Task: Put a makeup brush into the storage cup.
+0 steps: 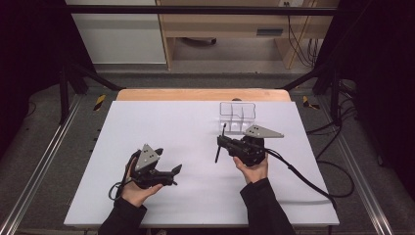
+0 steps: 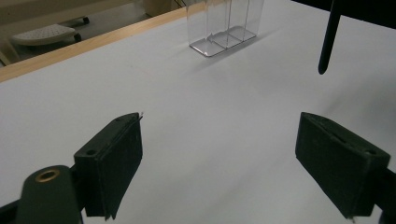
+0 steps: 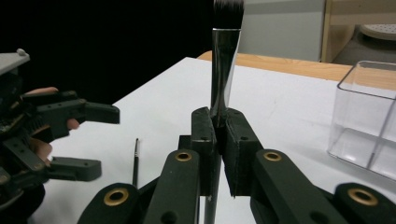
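My right gripper [image 1: 221, 143] [image 3: 218, 122] is shut on a black make-up brush [image 1: 219, 147] [image 3: 225, 60], which stands nearly upright with its dark bristles on top. The brush's handle end [image 2: 328, 42] hangs just above the white table. Behind it stands a clear divided container [image 1: 237, 116] [image 2: 226, 25] [image 3: 369, 116], which looks empty. My left gripper [image 1: 176, 175] [image 2: 219, 154] [image 3: 103, 140] hovers low at the front left, open, with bare table between its pads [image 2: 114, 161]. A thin black brush [image 3: 136, 161] lies on the table close to the left gripper.
The white table top [image 1: 161, 122] rests on a wooden board whose far edge [image 1: 195, 94] shows behind it. A cable [image 1: 303, 178] trails from the right gripper across the table's right side. Dark frame rails flank the table.
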The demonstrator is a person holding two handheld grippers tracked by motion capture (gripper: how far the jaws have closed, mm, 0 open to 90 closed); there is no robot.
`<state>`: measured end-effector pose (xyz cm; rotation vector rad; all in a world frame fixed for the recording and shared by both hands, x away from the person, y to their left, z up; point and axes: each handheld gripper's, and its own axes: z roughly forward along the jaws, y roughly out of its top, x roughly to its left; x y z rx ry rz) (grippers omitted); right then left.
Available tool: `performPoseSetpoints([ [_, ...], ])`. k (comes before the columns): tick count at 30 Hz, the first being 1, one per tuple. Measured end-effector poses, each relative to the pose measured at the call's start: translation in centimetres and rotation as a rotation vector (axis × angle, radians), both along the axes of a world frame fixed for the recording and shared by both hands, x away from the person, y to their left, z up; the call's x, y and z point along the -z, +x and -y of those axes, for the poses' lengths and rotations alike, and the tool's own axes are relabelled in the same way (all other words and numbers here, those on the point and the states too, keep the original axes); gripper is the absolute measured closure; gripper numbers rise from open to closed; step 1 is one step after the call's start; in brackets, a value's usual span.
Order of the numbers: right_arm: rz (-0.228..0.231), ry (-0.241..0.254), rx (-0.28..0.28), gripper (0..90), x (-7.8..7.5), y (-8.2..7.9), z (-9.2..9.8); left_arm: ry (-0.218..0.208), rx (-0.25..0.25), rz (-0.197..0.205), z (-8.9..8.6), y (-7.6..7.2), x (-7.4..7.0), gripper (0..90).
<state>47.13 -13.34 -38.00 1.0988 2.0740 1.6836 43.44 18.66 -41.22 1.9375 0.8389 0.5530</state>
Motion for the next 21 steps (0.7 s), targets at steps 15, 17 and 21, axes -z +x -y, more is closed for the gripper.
performPoseSetpoints([
  [15,0.024,-0.011,0.045,84.3,-0.8,0.6,1.4,-0.002,-0.051,-0.006,-3.4,0.0,0.3,9.7],
  [17,0.026,-0.014,0.052,84.3,-0.9,0.8,1.6,-0.01,-0.057,-0.006,-3.7,0.0,0.3,9.2],
  [21,0.029,-0.022,0.066,84.3,-1.1,1.2,1.9,-0.013,-0.07,-0.006,-4.2,0.0,0.4,8.9],
])
